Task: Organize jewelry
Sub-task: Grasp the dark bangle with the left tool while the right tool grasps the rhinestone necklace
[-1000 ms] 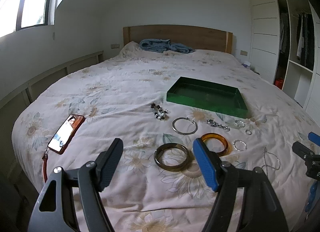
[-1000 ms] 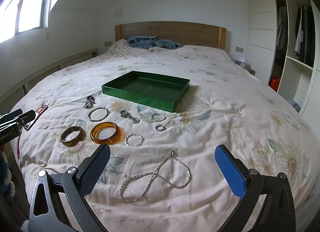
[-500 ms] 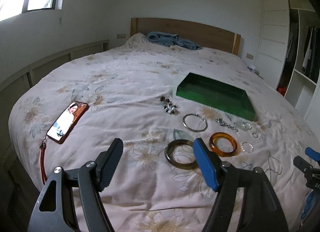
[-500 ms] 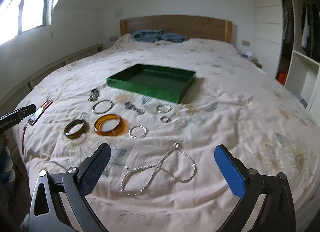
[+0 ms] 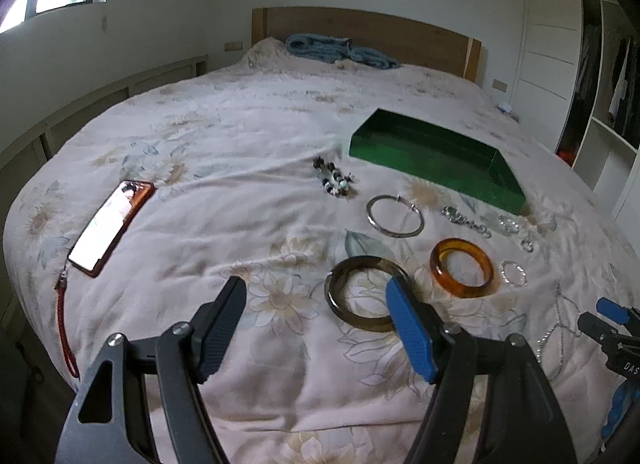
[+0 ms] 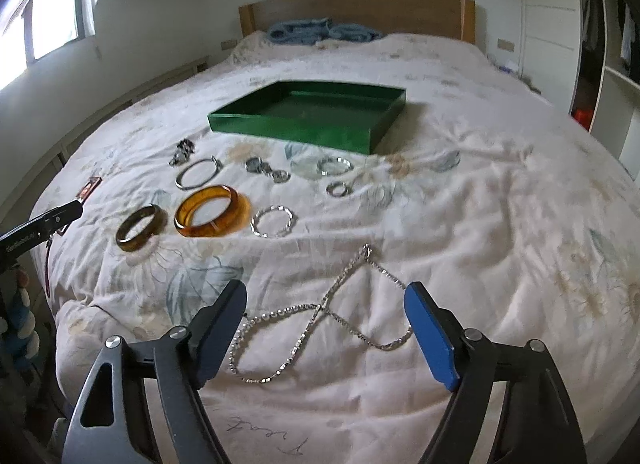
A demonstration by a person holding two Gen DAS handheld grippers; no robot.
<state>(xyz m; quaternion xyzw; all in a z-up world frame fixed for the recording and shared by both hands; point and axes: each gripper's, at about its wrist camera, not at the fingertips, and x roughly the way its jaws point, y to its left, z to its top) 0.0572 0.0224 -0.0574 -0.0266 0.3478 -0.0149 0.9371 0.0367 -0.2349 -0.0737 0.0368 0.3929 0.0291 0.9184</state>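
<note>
our right gripper hangs over the silver chain necklace, its jaws closing with the necklace lying between them on the bed but the pads not yet pressing it. our left gripper is spread wide and grasps nothing; its blue pad covers the near edge of the dark olive bangle, which rests flat on the floral bedspread. just beside that bangle sits the amber bangle, and past it a small beaded silver ring. farther out lie a thin silver hoop bangle, a cluster of dark beads, some small silver pieces too blurred to name, and then the green tray, apparently empty, near the middle of the bed. well off to the left a phone in a red case lies face up with a red strap trailing toward the bed's edge. a blue blanket is bunched against the wooden headboard.
</note>
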